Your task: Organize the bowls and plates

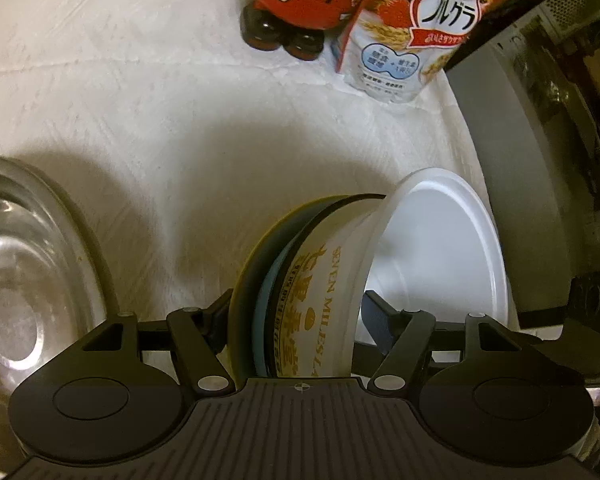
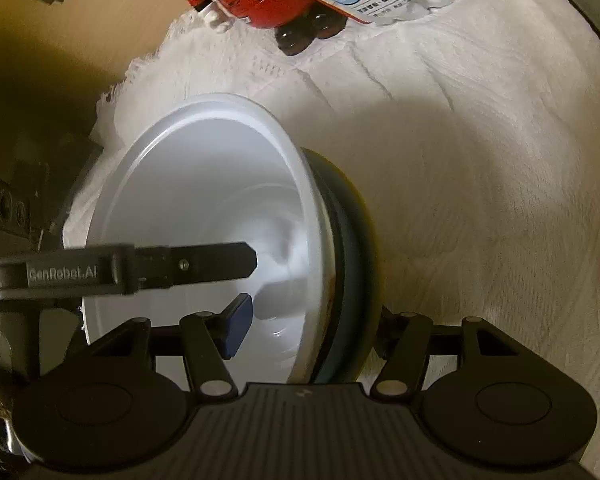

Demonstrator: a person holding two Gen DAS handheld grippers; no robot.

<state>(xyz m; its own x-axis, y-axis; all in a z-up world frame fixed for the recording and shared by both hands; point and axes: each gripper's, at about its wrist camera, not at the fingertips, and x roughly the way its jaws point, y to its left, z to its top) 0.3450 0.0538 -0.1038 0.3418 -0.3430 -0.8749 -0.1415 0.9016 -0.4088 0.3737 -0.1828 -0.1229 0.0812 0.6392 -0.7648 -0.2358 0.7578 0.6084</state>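
- Left gripper (image 1: 294, 320) fingers clamp the nested bowls (image 1: 324, 280), held on edge above the cloth-covered surface (image 1: 160, 120).
- Right gripper (image 2: 312, 322) fingers clamp the same stack.
- Steel bowl (image 1: 28, 280) sits left; cereal bag (image 1: 412, 28) and red toy (image 1: 300, 0) beyond.

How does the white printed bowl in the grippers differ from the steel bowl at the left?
The white bowl is opaque, gold-lettered, tipped on edge and nested with a dark dish. The steel bowl is shiny, unprinted, alone and ungripped. The left gripper and right gripper straddle the white bowl's wall. Both are round.

L gripper (image 1: 292, 320) & R gripper (image 2: 312, 320) – jaws of both clamped, each gripping stuff from opposite sides.
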